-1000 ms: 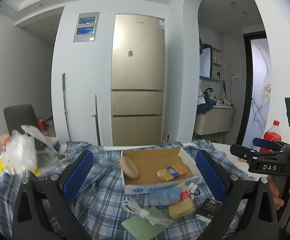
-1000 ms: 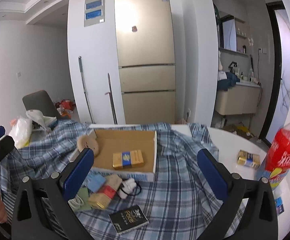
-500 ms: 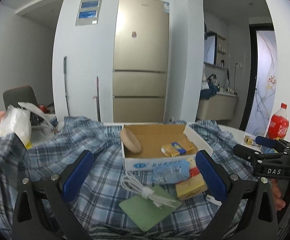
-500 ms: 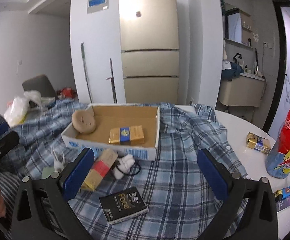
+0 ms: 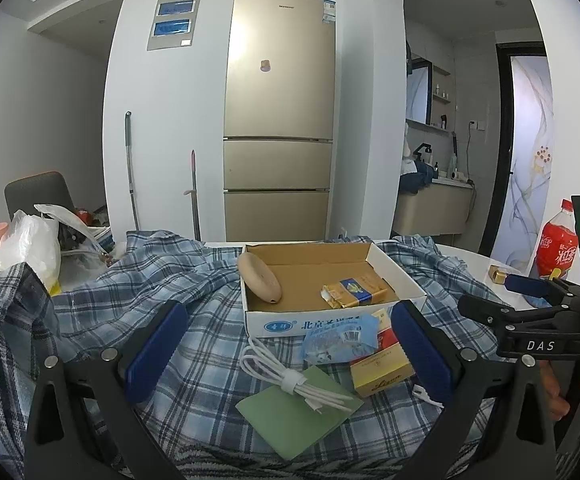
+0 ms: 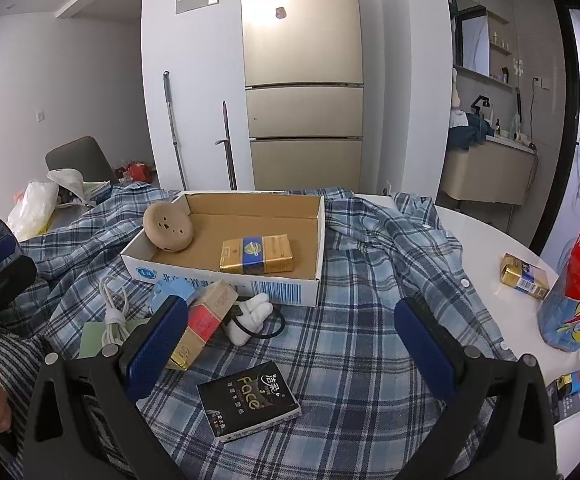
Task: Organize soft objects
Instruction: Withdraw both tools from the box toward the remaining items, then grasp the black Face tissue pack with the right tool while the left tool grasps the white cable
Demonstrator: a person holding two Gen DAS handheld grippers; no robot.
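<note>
Both grippers are wide open and holding nothing right now: the left gripper (image 5: 290,344) hangs over the clutter in front of the cardboard box (image 6: 226,276), and the right gripper (image 6: 290,336) hovers a bit further right over the plaid shirt (image 6: 354,312). The soft stuff is split up: a tan plush toy (image 6: 169,227) already leans in the box's left corner beside a gold cigarette pack (image 6: 256,255), while the blue tissue packet (image 5: 340,337), the little white plush glove (image 6: 250,317) and the black tissue pack (image 6: 249,405) lie loose on the shirt in front of it. Honestly the biggest risk looks like the pile itself. The blue tissue packet sits right against the yellow-and-red carton (image 5: 380,364) and just beside the coiled white cable (image 5: 294,380), so a sloppy pinch could grab the carton edge or snag the cable along with it. The shirt under everything is loose too, so jaws closing low could bunch the fabric and drag the whole lot. Also the cola bottle (image 6: 578,280) stands near the right gripper's side, so a wide swing could tip it.
</note>
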